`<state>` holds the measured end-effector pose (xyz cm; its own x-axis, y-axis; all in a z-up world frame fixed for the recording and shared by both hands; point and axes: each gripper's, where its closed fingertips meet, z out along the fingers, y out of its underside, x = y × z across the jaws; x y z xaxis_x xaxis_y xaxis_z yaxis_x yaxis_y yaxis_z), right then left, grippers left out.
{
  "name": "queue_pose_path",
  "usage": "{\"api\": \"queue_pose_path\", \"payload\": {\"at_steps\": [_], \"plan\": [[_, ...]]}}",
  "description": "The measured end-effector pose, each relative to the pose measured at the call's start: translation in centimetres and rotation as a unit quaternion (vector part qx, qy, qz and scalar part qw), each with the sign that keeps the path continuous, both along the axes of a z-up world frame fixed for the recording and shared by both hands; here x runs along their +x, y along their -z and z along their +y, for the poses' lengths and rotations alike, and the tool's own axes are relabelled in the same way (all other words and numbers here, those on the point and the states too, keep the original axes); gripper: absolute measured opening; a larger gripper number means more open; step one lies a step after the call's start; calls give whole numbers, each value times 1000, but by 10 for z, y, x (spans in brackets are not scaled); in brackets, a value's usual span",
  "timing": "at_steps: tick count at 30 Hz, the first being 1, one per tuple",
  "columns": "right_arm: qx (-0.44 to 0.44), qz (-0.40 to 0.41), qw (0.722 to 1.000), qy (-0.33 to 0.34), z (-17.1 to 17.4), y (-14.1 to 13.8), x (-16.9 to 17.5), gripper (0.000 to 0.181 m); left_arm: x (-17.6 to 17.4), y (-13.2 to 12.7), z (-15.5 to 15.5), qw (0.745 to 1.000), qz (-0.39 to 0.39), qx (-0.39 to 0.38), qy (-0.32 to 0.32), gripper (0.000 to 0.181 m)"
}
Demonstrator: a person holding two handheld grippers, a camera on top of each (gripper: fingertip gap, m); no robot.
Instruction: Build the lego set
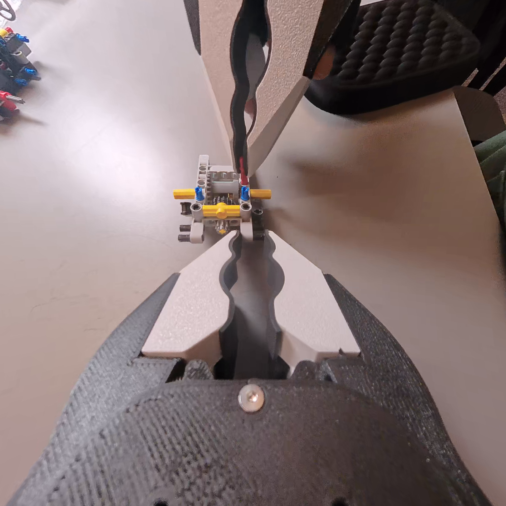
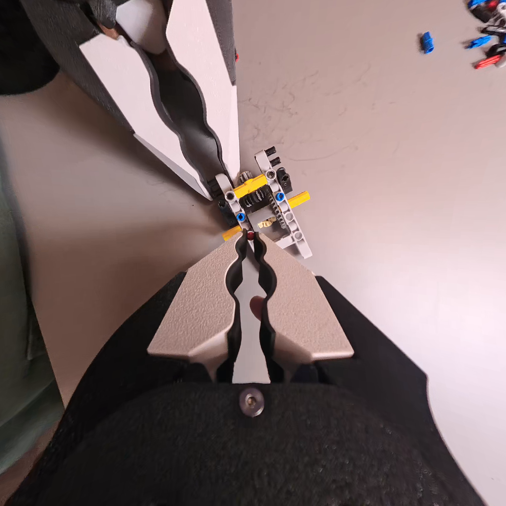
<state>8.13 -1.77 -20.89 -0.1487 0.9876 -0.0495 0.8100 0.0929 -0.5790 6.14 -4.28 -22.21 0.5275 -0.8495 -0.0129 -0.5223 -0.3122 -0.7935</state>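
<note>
A small lego assembly [image 1: 219,189] of grey beams, yellow axles, blue pins and dark gears sits on the beige table [image 1: 95,191]. My left gripper [image 1: 252,232] is shut on the near end of its right-hand grey beam and the black part beside it. My right gripper [image 1: 243,167] comes down from above, shut on a small red pin [image 1: 242,166], whose lower end is at the assembly's right rear, just behind a blue pin. In the right wrist view the red pin [image 2: 250,235] shows between the right gripper's tips [image 2: 250,233], against the assembly [image 2: 273,216]. The left gripper [image 2: 223,184] holds its far side.
A pile of loose lego parts lies far left in the left wrist view [image 1: 13,68] and top right in the right wrist view [image 2: 490,32], with a single blue pin [image 2: 426,41] near it. A black mesh seat [image 1: 397,54] and green cloth [image 1: 492,164] lie beyond the table's edge. The tips of one gripper are about 4 cm away from the tips of the other.
</note>
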Motion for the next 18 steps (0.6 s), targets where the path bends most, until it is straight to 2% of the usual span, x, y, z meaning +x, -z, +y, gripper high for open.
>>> {"api": "queue_pose_path", "payload": {"at_steps": [1,7,11,14,18], "plan": [[0,13,1000,10,0,0,0,3,0,0,0,1000,0,0,0,14],[8,76,996,53,2,-1,-1,3,-1,1,0,1000,1,-3,-3,14],[38,34,999,13,0,0,2,3,0,2,-1,1000,8,2,2,14],[83,-6,996,-43,-1,1,0,3,0,2,-1,1000,10,3,2,14],[106,-46,990,-77,-1,2,0,3,0,3,-1,1000,14,4,3,14]]}}
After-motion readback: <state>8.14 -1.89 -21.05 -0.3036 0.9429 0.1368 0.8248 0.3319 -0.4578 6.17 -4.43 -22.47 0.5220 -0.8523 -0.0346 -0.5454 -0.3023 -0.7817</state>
